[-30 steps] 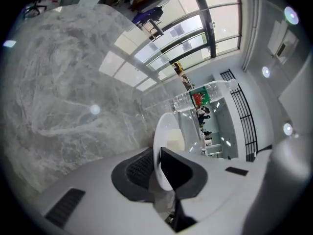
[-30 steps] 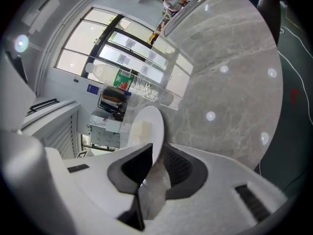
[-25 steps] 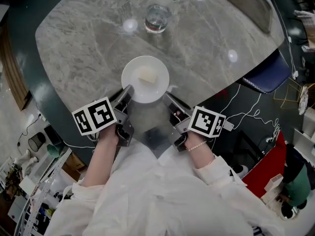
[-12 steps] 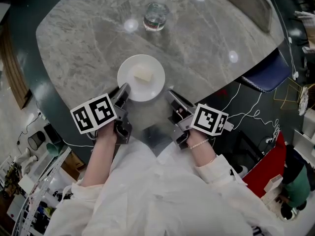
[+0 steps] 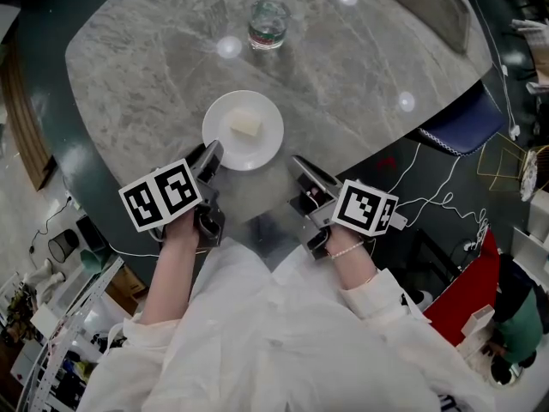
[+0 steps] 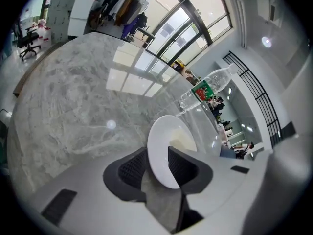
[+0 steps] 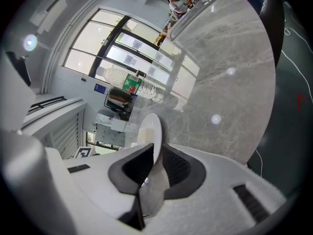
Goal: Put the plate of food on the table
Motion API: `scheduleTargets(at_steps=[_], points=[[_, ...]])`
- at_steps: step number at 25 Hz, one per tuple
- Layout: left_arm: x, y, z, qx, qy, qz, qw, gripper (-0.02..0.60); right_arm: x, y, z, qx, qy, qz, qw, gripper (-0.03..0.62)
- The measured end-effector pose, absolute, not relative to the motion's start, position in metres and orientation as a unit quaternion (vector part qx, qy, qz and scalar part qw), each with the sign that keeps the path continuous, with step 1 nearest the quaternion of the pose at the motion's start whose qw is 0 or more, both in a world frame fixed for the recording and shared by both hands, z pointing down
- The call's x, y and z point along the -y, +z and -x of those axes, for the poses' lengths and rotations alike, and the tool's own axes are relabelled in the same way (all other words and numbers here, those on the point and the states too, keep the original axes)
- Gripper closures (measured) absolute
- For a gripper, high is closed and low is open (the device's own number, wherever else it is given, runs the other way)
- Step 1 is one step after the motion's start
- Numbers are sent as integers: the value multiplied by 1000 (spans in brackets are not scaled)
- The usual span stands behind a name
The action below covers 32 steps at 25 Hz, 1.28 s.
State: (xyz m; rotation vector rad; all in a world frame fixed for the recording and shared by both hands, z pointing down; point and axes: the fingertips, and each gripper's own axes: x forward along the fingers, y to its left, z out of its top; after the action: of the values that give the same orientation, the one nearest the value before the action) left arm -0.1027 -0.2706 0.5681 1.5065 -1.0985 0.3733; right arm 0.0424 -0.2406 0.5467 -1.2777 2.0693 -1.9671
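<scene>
A white plate point(image 5: 243, 130) with a pale cube of food point(image 5: 246, 126) is over the near part of the grey marble table point(image 5: 360, 58). My left gripper point(image 5: 210, 154) is shut on the plate's near-left rim; in the left gripper view the plate point(image 6: 165, 148) stands between the two jaws. My right gripper point(image 5: 298, 165) is a little to the right of the plate and apart from it. Its jaws stand slightly apart, and the plate point(image 7: 151, 130) shows edge-on beyond them.
A clear water bottle point(image 5: 268, 20) with a green label stands further back on the table, also seen as the bottle point(image 6: 208, 86) in the left gripper view. A blue chair point(image 5: 463, 129) and loose cables point(image 5: 429, 187) lie to the right of the table.
The plate has moved forward and left over the table with my left gripper. The right gripper has stayed back and no longer touches the rim.
</scene>
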Motion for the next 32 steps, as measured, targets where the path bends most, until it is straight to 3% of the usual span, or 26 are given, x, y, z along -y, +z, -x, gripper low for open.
scheduleTargets(at_steps=[6, 16, 24, 32], points=[[278, 540, 127, 494, 91, -653, 568, 456, 244, 527, -49, -678, -611, 409, 19, 557], [277, 462, 125, 406, -33, -750, 521, 538, 253, 435, -27, -826, -459, 328, -16, 580], [259, 423, 102, 358, -35, -808, 466, 549, 243, 394, 2, -900, -337, 250, -115, 588], [238, 417, 99, 337, 9, -835, 434, 551, 221, 388, 16, -921, -292, 178, -186, 589]])
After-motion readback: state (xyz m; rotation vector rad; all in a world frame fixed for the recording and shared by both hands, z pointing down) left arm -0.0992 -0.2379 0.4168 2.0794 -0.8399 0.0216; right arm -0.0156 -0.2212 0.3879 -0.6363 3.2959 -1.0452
